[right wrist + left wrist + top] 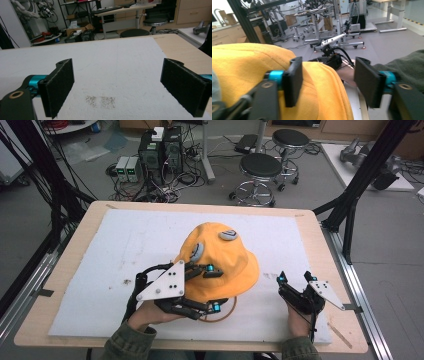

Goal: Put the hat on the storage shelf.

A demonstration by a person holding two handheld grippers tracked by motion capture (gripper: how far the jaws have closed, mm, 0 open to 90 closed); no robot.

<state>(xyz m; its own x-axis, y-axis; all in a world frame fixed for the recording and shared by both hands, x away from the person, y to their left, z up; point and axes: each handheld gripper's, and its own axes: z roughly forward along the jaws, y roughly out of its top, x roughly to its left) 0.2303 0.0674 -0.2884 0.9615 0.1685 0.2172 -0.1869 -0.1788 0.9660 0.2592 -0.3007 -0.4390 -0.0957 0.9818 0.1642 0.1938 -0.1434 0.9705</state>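
A yellow bucket hat with two grey patches lies crown up in the middle of the white mat. My left gripper is open, turned on its side at the hat's near edge. One jaw lies over the hat and the other sits just beyond the brim, by an orange cord. In the left gripper view the hat spreads under the left jaw and its brim edge runs between the jaws of the left gripper. My right gripper is open over bare mat to the right of the hat, nothing inside the right gripper.
The mat covers a wooden table with black frame posts at both sides. Two stools and computer towers with cables stand on the floor behind. A dark smudge marks the mat under the right gripper.
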